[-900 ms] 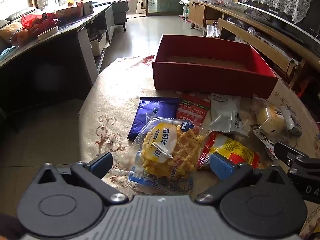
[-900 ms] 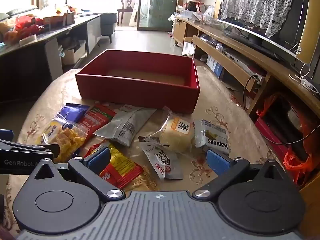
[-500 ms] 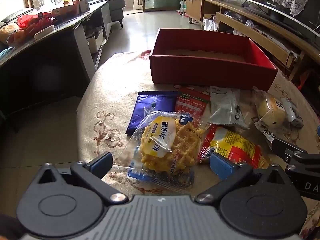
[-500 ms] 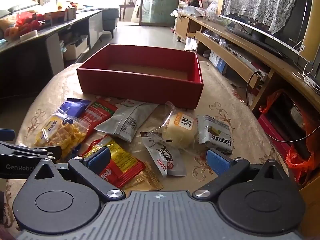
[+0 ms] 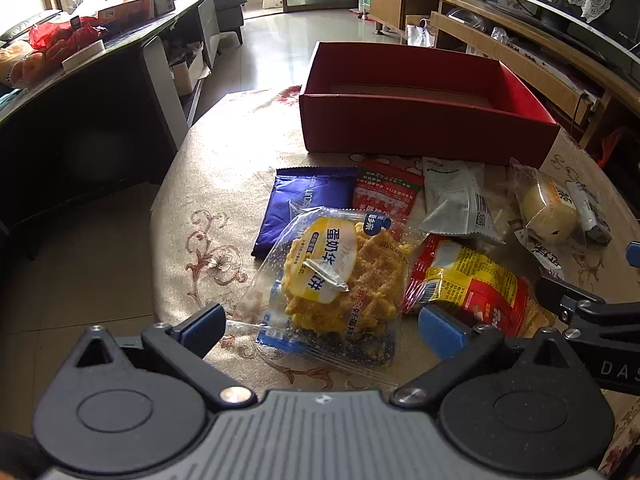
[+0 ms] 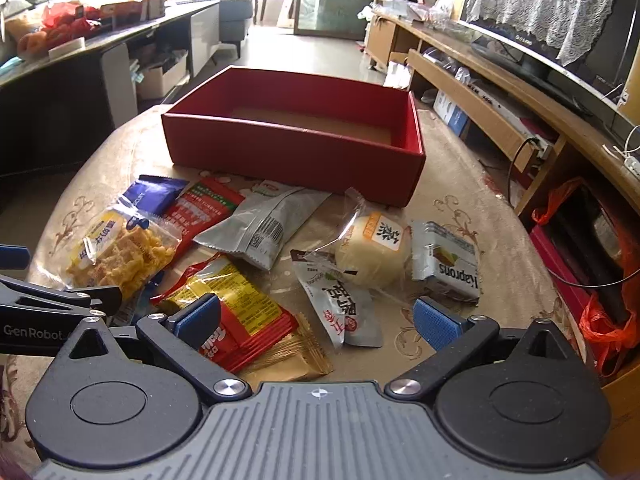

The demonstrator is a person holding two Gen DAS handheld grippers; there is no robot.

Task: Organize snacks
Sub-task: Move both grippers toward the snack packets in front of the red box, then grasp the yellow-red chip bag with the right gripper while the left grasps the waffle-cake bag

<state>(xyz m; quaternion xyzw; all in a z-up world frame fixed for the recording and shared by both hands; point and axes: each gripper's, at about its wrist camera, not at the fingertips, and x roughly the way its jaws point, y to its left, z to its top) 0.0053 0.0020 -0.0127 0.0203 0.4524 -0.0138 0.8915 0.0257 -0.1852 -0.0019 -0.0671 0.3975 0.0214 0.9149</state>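
Both grippers are easing in lower and closer to the snack pile than a moment ago, so the packets are sitting larger before them. The left gripper is hanging with its fingers spread wide, the clear waffle packet lying between the tips, touched by neither. The blue packet is lying just beyond it, partly under it. The right gripper is likewise holding its fingers wide apart; the red-and-yellow packet is lying by its left finger, the white sachet between the tips, and the round cake just past them. The red box is standing further ahead on the table, nothing visible inside it.
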